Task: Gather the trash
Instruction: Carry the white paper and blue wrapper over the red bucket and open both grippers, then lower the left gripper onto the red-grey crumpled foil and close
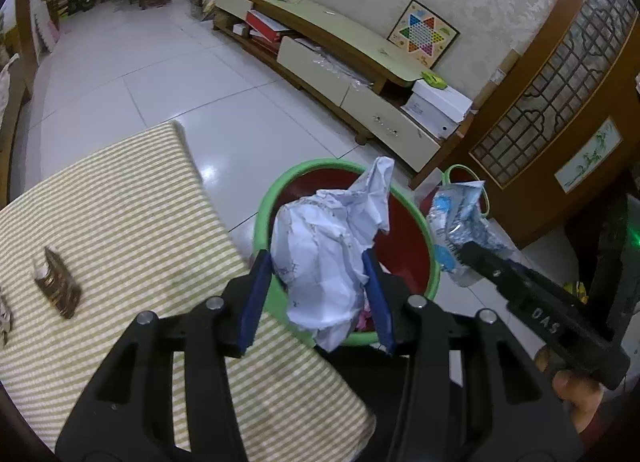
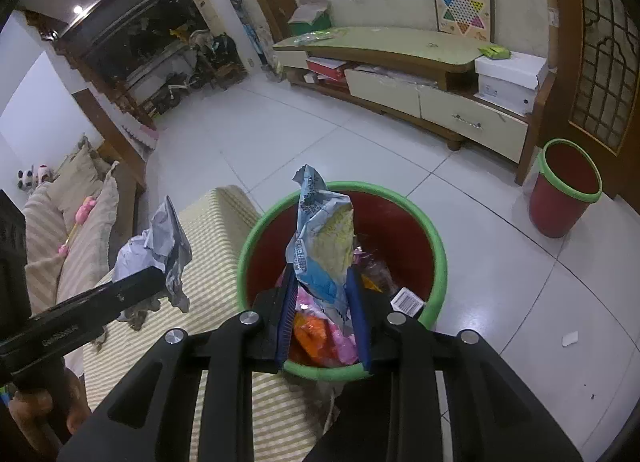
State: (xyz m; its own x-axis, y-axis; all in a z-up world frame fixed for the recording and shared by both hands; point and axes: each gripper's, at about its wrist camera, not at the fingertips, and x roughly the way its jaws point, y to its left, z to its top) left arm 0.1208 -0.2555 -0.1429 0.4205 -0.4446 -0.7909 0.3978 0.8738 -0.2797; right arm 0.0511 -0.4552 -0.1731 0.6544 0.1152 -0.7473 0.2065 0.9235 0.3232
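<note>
My left gripper (image 1: 316, 262) is shut on a crumpled white paper ball (image 1: 328, 254), held just above the near rim of a red bin with a green rim (image 1: 261, 214). My right gripper (image 2: 320, 274) is shut on a crinkled blue, white and yellow snack wrapper (image 2: 324, 238), held over the same bin (image 2: 440, 254), which has colourful trash inside. In the left wrist view the right gripper (image 1: 468, 252) and its wrapper (image 1: 456, 218) hang at the bin's right side. The right wrist view shows the left gripper (image 2: 160, 274) and the paper (image 2: 154, 242) at the table's edge.
A table under a striped cloth (image 1: 120, 202) stands left of the bin, with a brown wrapper (image 1: 58, 288) lying on it. A second red bin (image 2: 568, 190) stands by the wooden door. A low TV cabinet (image 1: 340, 46) lines the wall. A paper scrap (image 2: 570, 338) lies on the floor tiles.
</note>
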